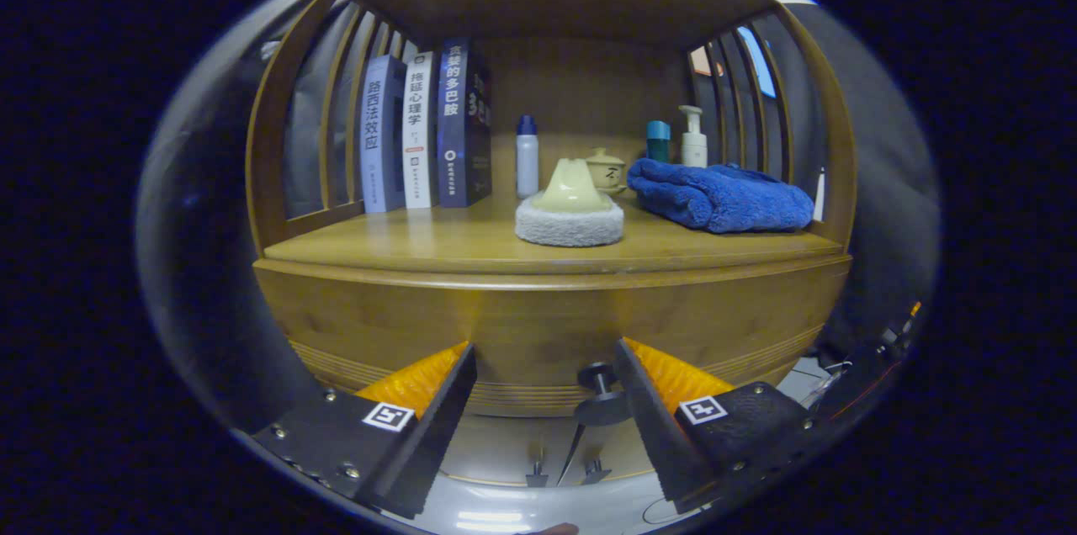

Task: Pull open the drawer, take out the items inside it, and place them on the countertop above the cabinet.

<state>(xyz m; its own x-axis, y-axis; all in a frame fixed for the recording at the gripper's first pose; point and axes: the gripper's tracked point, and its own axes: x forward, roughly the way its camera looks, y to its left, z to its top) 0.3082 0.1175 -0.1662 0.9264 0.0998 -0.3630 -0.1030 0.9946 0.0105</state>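
Your gripper (543,375) hangs wide open and empty before the shut drawer (538,325); its knob (599,390) sits beside the right finger (off-centre), so shift right, centre it, then close.

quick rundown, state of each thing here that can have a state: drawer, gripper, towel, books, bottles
drawer: closed, front flush with the cabinet
drawer knob: between the fingers, close by one of them, not gripped
gripper: open, fingers spread wide just before the drawer front
blue towel: folded, lying on the countertop
books: upright, side by side
pump bottle: upright
white bottle: upright, capped
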